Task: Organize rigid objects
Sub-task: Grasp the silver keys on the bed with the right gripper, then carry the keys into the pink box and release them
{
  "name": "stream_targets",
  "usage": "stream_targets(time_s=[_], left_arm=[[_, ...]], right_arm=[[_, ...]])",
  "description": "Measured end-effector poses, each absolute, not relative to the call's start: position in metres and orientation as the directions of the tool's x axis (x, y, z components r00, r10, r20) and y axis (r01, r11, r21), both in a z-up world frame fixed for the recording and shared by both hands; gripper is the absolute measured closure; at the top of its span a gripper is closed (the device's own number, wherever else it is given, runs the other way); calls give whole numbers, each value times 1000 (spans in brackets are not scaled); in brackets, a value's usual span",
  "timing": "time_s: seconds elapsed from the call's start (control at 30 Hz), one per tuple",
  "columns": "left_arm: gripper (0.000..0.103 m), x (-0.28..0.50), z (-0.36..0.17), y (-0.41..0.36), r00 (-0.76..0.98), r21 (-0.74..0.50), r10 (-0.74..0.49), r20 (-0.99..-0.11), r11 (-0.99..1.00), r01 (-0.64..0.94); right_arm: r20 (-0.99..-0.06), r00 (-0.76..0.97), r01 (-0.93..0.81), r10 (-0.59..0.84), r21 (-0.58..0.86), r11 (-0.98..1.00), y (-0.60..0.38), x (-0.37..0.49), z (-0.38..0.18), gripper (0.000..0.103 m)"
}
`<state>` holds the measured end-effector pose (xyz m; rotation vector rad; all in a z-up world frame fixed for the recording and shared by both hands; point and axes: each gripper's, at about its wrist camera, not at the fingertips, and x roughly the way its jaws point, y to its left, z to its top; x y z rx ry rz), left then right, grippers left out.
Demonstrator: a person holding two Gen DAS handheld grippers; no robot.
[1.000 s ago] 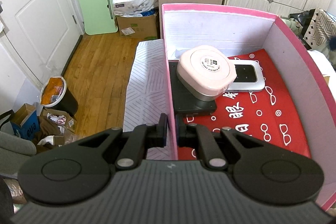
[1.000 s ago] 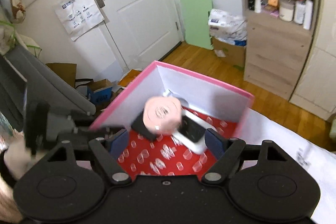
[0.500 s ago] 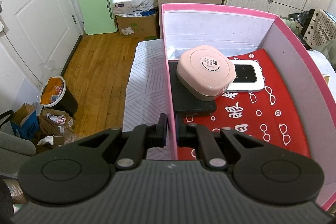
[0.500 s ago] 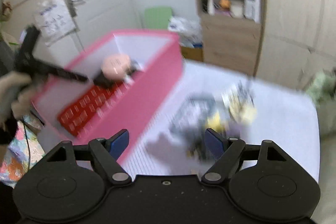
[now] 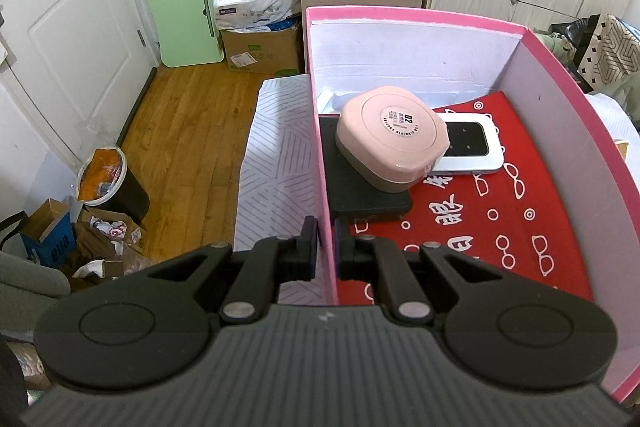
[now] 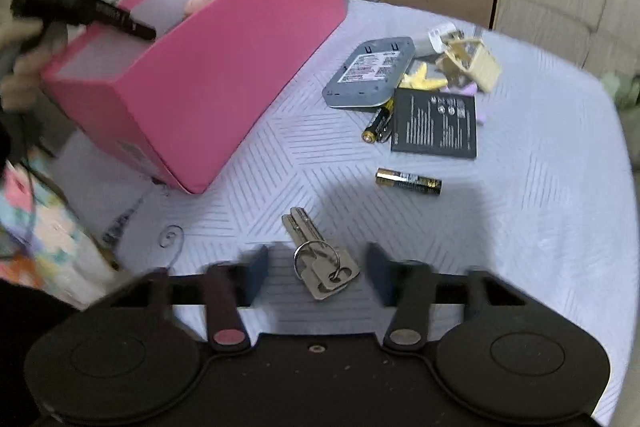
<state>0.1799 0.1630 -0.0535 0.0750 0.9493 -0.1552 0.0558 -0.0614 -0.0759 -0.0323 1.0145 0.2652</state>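
Jaws: left gripper (image 5: 325,247) pinches pink box (image 5: 320,163) wall; right gripper (image 6: 316,269) straddles keys (image 6: 320,263).

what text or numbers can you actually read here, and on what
"02" on the pink case lid; the ring of small print under it is too small to read.
"24" on the white pack on the floor; its other print is too small.
"eua", as it shows, on the blue carton.
White Chinese characters on the red liner of the box: not clearly readable.
Labels on the grey device, black card and batteries: blurred.
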Motion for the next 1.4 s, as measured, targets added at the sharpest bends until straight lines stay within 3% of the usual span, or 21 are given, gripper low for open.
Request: stream_targets(time_s=[0.07,0.6,1.03,1.2,1.4], left_arm=[[97,180,-53,163,572,-2,-98,-814,986,166],[97,181,-55,166,573,-9,-102,-814,987,163],[97,179,-55,163,572,4,-95,-814,986,169],[97,179,-55,162,572,9,-93,-815,985,173],[97,178,-55,159,571,9,-93,-815,985,173]], right_arm=[[-842,494,-227,214,113,967,-64,59,-75,74],[-732,600,-187,322,263,947,-82,77,-44,74],[-627,677,-347,385,190,919,-50,106,34,75],[-569,675,-437,470,205,876,-37,135,75,75],[-594,598,-493,538,256,832,-14,188,63,75]])
